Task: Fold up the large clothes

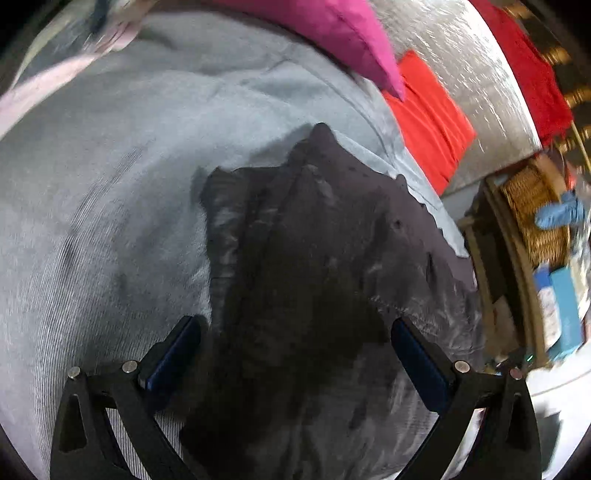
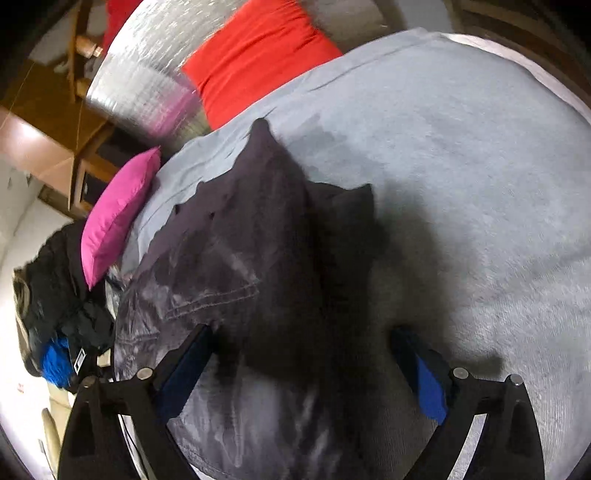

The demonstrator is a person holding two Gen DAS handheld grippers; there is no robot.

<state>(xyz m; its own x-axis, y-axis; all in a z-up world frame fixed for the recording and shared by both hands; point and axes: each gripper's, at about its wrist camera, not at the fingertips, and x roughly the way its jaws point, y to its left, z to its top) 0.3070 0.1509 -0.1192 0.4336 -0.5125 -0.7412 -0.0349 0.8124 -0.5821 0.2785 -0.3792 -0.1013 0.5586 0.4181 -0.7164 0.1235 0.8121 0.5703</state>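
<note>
A dark grey garment (image 1: 303,258) lies crumpled and partly folded on a light grey bed cover (image 1: 110,184). My left gripper (image 1: 295,343) is open just above the garment's near part, its fingers spread to either side of the cloth. In the right wrist view the same garment (image 2: 251,258) shows a stitched seam and a raised corner. My right gripper (image 2: 303,354) is open over the garment's near edge, holding nothing. The bed cover also shows in the right wrist view (image 2: 461,166).
A pink cushion (image 1: 332,33) and a red cushion (image 1: 428,118) lie at the bed's far side, by a silvery mat (image 1: 469,66). A wicker basket (image 1: 535,210) stands beside the bed. A pile of dark clothes (image 2: 59,295) lies near the pink cushion (image 2: 114,214).
</note>
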